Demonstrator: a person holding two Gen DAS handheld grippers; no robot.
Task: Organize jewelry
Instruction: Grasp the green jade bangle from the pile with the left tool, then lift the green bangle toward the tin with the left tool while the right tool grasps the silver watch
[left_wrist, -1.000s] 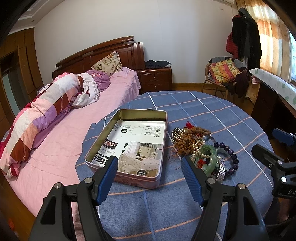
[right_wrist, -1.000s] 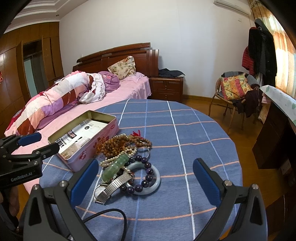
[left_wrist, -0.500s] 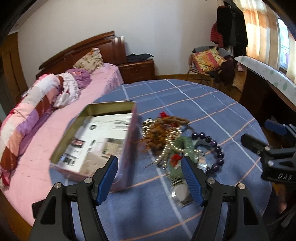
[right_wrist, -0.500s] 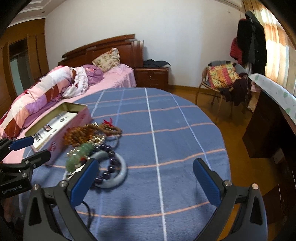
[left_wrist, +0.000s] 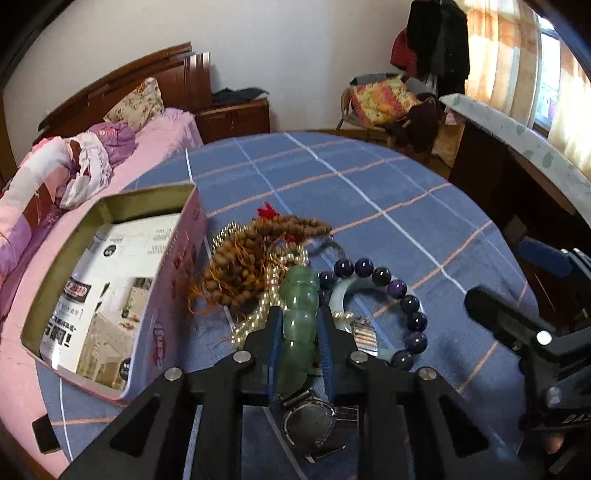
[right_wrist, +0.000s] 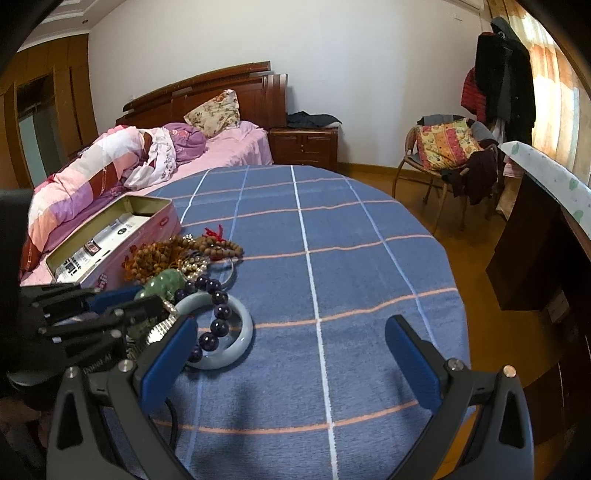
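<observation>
Your left hand-held gripper (left_wrist: 298, 334) is closed on the green bracelet (left_wrist: 298, 317); both blue pads press its chunky beads from either side. The bracelet sits at the near edge of the jewelry pile on the table (left_wrist: 369, 192), which is covered in a blue checked cloth. Whether the bracelet is off the cloth cannot be determined.

Beneath your left gripper lies a watch (left_wrist: 314, 424) with a metal band, face up. Just right of the green bracelet, a purple bead bracelet (left_wrist: 406, 302) lies across a pale bangle (left_wrist: 341, 295). Behind them, brown prayer beads (left_wrist: 243, 266) with a red tassel are tangled with a pearl strand (left_wrist: 264, 306).

The tin (left_wrist: 173, 280) stands open just left of the pile, touching or nearly touching the brown beads. Printed paper (left_wrist: 110, 295) lines its floor; no jewelry is visible inside.

Your right hand-held gripper (right_wrist: 291, 341) is wide open and holds nothing. It hangs over bare cloth to the right of the pile, its left finger (right_wrist: 168, 354) overlapping the bangle (right_wrist: 236, 339) in the right wrist view; contact cannot be confirmed.

A bed (right_wrist: 229, 151) stands beyond the table.
</observation>
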